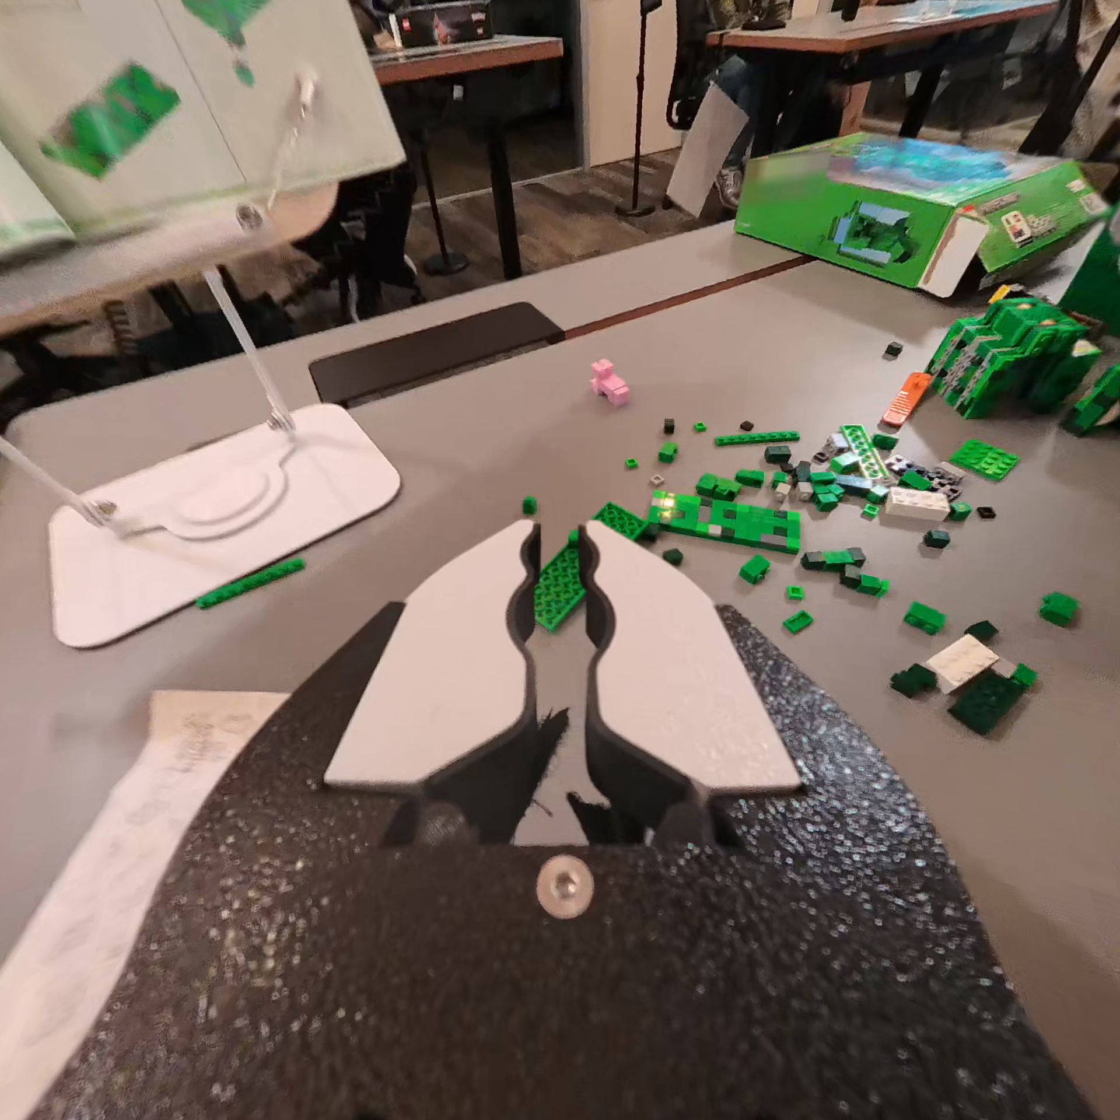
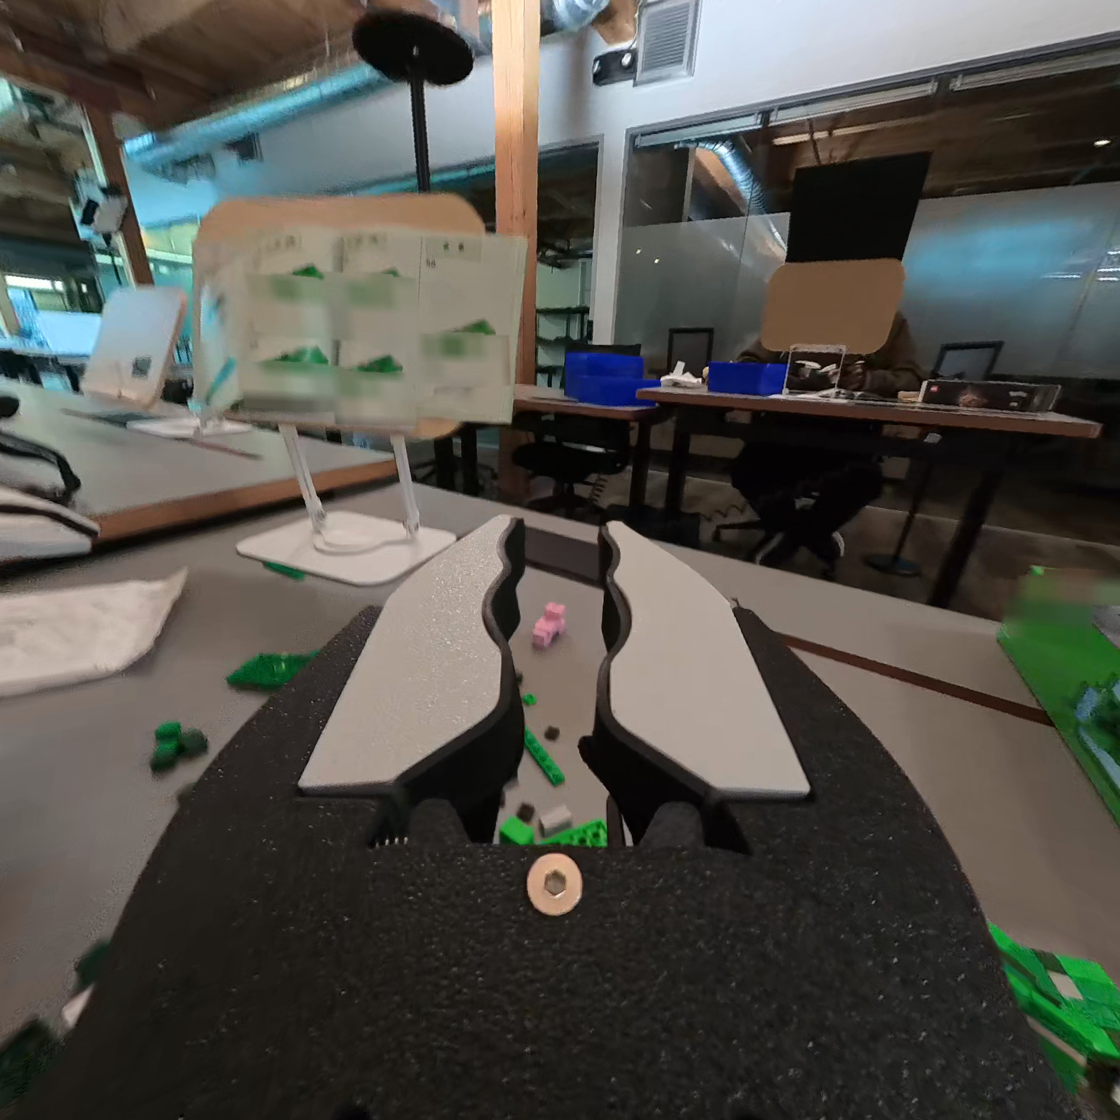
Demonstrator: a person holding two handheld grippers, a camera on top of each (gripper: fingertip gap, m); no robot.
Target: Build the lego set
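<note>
My left gripper [image 1: 560, 530] hovers over the grey table [image 1: 424, 460], its jaws a narrow gap apart and empty. Through the gap I see a green wedge plate [image 1: 554, 591] lying underside up on the table; it also shows in the right wrist view [image 2: 266, 666]. A flat green panel of joined bricks [image 1: 727, 515] lies just right of it, among several loose green, white and dark bricks [image 1: 848, 473]. My right gripper [image 2: 560, 530] is open and empty above more loose bricks, with a thin green strip [image 2: 543, 757] below it. A pink pig figure [image 1: 609, 382] stands farther out and shows between the right fingers [image 2: 548, 624].
A clear stand with a white base [image 1: 212, 515] holds the instruction booklet [image 2: 363, 327] at the left. A long green strip [image 1: 251, 583] lies by the base. A built green model [image 1: 1018, 363], an orange separator [image 1: 906, 397] and the green box [image 1: 909, 212] are at the right. A white paper bag [image 1: 151, 818] lies near left. One gripper's finger ends stand about 30 centimeters off the other's. To reach the built green model [image 1: 1018, 363] in a straight line is about 20 centimeters for my right fingers, about 40 centimeters for my left.
</note>
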